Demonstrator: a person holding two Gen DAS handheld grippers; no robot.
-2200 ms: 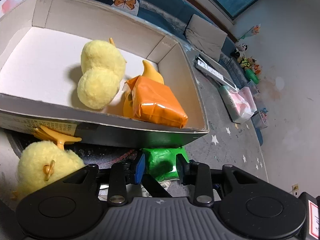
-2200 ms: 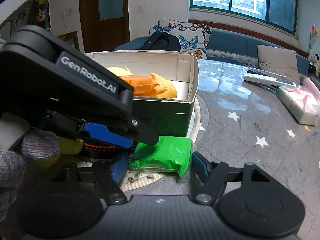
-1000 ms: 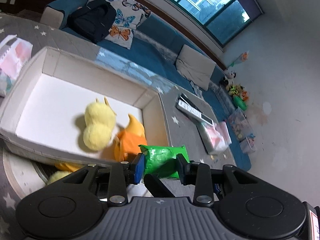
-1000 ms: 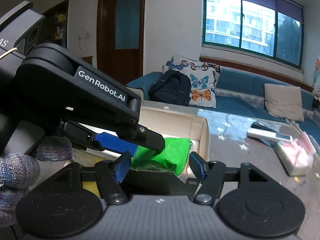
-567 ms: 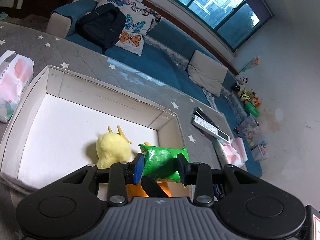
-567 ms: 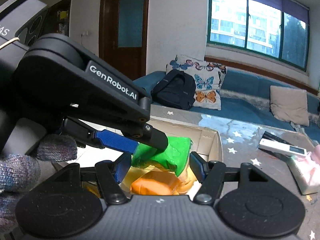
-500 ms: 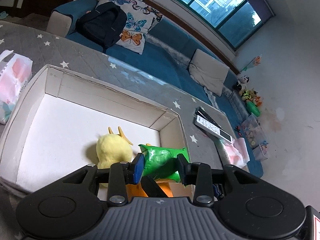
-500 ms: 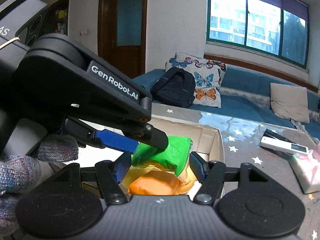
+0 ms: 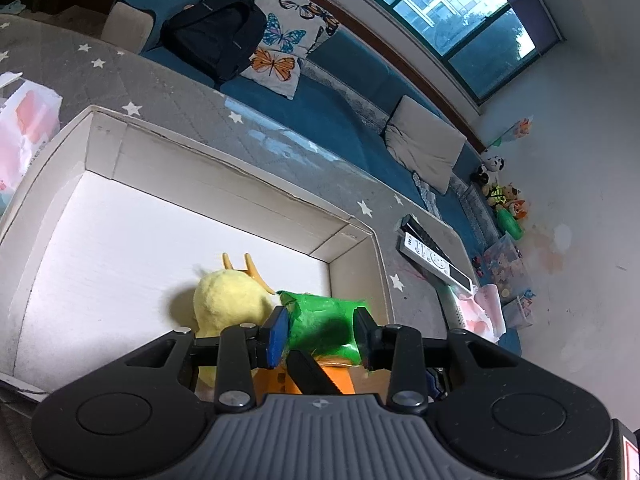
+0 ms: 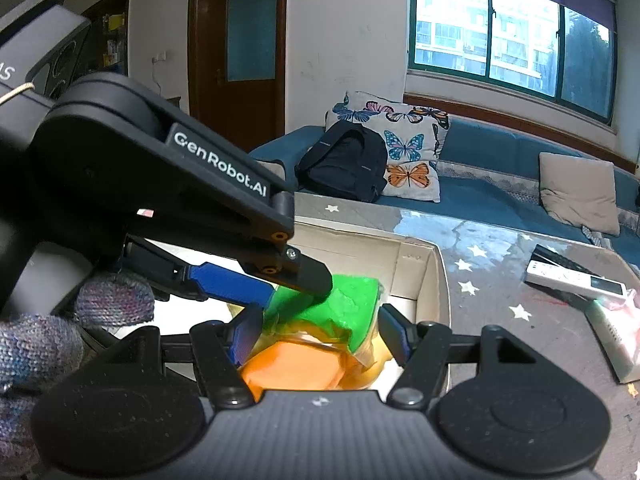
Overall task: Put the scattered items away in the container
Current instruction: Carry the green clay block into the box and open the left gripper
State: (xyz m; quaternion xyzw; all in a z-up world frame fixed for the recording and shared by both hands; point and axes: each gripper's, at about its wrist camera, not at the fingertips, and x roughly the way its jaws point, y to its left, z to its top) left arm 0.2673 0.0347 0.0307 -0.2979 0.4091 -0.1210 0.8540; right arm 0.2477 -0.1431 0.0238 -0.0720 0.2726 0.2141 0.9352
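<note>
A green packet (image 9: 324,308) hangs over the near right corner of the white cardboard box (image 9: 240,168). My left gripper (image 9: 320,330) is shut on it, blue pads pressing both sides. In the right wrist view the packet (image 10: 344,312) also sits between my right gripper's (image 10: 316,336) fingers, whose pads stand against its two ends, while the left gripper (image 10: 288,288) clamps it from the left. Below it in the box lie an orange packet (image 10: 292,368) and a yellow plush toy (image 9: 228,296).
Remote controls (image 9: 436,256) and a pink tissue pack (image 9: 480,308) lie on the starred grey table right of the box. Another pink pack (image 9: 24,132) sits left of it. A gloved hand (image 10: 80,320) holds the left gripper. A sofa with a backpack stands behind.
Both grippers lifted the green packet from the table in front of the box and carried it over the box's near wall. In the last half second it barely moved.
</note>
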